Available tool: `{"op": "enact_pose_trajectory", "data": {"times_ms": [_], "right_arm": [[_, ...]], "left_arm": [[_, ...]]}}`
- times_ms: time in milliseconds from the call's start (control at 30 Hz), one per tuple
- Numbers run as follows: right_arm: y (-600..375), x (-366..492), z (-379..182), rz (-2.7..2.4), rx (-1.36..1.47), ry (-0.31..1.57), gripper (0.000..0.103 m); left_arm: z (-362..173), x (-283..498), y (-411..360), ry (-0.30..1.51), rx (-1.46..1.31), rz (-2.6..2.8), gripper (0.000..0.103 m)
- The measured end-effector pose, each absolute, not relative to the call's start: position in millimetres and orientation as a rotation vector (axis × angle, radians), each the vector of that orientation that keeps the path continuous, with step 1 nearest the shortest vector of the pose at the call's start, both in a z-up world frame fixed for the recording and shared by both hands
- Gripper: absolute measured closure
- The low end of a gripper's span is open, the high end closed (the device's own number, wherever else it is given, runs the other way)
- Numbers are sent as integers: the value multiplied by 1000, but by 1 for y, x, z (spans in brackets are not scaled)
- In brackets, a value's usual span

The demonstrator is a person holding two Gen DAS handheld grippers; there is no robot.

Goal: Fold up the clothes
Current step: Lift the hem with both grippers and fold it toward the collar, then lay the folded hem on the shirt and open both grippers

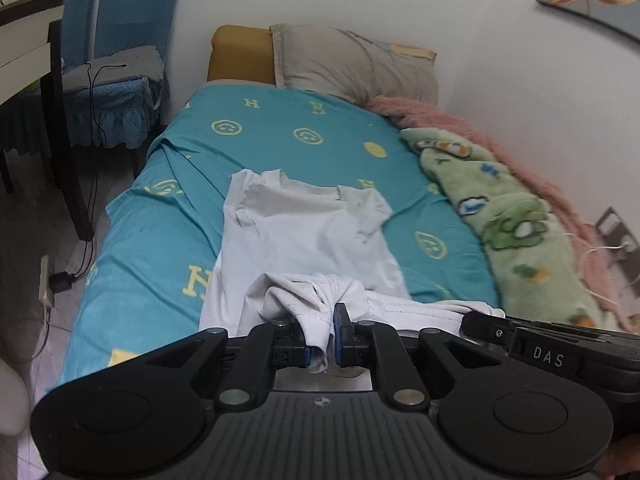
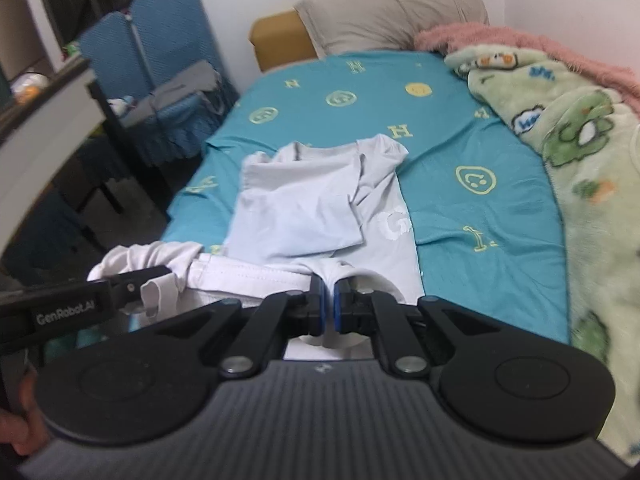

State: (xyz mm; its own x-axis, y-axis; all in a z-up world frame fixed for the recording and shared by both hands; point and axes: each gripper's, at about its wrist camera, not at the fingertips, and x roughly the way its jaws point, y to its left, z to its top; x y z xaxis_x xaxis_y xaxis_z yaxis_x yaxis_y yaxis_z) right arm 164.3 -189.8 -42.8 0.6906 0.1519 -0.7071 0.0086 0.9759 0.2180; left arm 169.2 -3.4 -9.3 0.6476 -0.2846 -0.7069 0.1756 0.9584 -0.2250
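A pale white T-shirt [image 1: 304, 232] lies on the teal bed sheet [image 1: 280, 128], collar at the far end, both sleeves folded inward. My left gripper [image 1: 322, 320] is shut on the shirt's bunched bottom hem at its left corner. My right gripper [image 2: 329, 296] is shut on the hem at its right corner. The shirt [image 2: 304, 208] shows in the right wrist view with a faint white print. The hem stretches between both grippers, lifted at the near end of the bed. Each gripper shows in the other's view: the right [image 1: 496, 326], the left [image 2: 132, 284].
A green cartoon blanket [image 1: 512, 216] and a pink blanket [image 1: 460, 128] lie along the wall side. A grey pillow [image 1: 356, 64] is at the head. Blue-covered chairs [image 1: 120, 80] and a dark table [image 1: 36, 52] stand left of the bed. Cables and a power strip [image 1: 46, 284] lie on the floor.
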Motion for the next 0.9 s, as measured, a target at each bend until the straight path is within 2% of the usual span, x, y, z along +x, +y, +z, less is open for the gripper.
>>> {"op": "enact_pose_trajectory", "data": {"times_ms": [200,367,400,433,467,500,533,567,633,700,900], "right_arm": [[-191,225,-100,70,213,800,95],[-201,247,-144,92,255,811,93],[-202,250,-151,98,265,826,92],[-204,251,-156,100,273,848,91],[-206,253,-160,98,281,873,87],[-209,253,-162,101,295,887,83],[-213,252,-160,107,315,892,64],[-217,250,-158,111,335,889,38],[-224,238,-145,112,354,847,20],[-230,225,-130,115,361,800,20],[-253,179,-110,100,393,710,21]], "left_arm": [[-71,240,-12,854,-100,-230,91],[-120,268,-8,873,-69,-253,87],[-123,269,-6,885,-78,-263,85],[-125,270,-4,896,-91,-274,79],[-127,270,-2,907,-104,-285,75],[-125,268,-1,908,-100,-291,61],[-122,264,-1,900,-82,-295,47],[-119,260,0,892,-56,-301,42],[-114,247,4,880,-26,-299,39],[-115,236,9,881,-26,-285,35],[-116,204,26,887,-24,-241,35]]}}
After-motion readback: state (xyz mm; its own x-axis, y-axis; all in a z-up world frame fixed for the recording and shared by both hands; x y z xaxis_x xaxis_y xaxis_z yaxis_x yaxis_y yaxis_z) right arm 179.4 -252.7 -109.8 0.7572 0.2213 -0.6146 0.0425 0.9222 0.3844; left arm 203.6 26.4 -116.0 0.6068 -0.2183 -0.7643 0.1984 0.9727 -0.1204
